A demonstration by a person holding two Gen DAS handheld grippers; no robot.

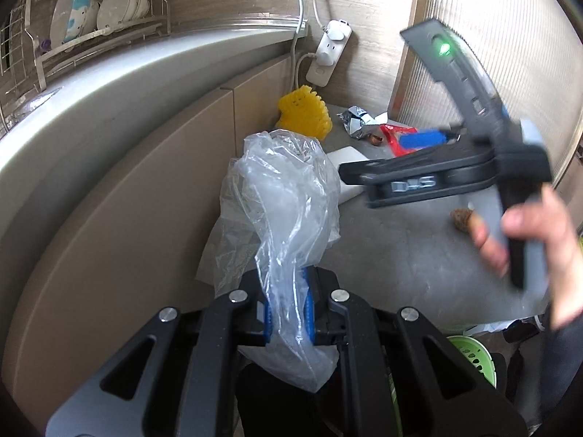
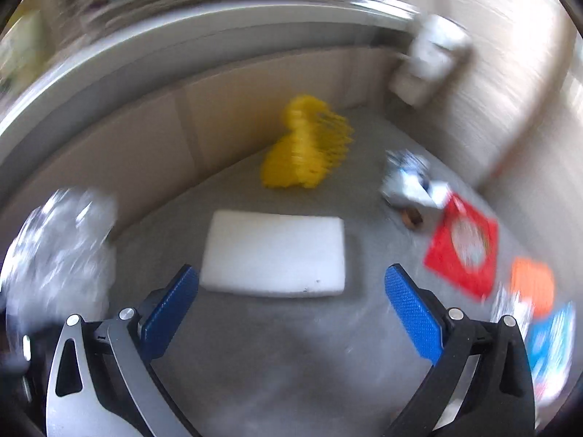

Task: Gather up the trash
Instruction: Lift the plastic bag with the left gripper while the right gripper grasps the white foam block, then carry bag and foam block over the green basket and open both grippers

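Note:
My left gripper (image 1: 288, 306) is shut on a clear plastic bag (image 1: 288, 196), which stands crumpled above the blue pads; the same bag (image 2: 62, 251) shows blurred at the left of the right wrist view. My right gripper (image 2: 291, 309) is open and empty, hanging just above a white foam block (image 2: 275, 253) on the grey floor. In the left wrist view the right gripper (image 1: 422, 145) reaches over the floor, held by a hand (image 1: 524, 233). Trash lies beyond: a red wrapper (image 2: 462, 251), a silver foil wrapper (image 2: 411, 182), a brown nut-like scrap (image 2: 413, 218) and orange and blue packets (image 2: 535, 291).
A yellow plastic mesh object (image 2: 309, 145) leans by the beige cabinet fronts (image 1: 127, 189). A white power strip (image 1: 328, 54) hangs on the wall in the corner. A dish rack (image 1: 83, 25) with bowls sits on the counter. A green basket (image 1: 473, 357) is at the lower right, and a brown lump (image 1: 461, 216) lies on the floor.

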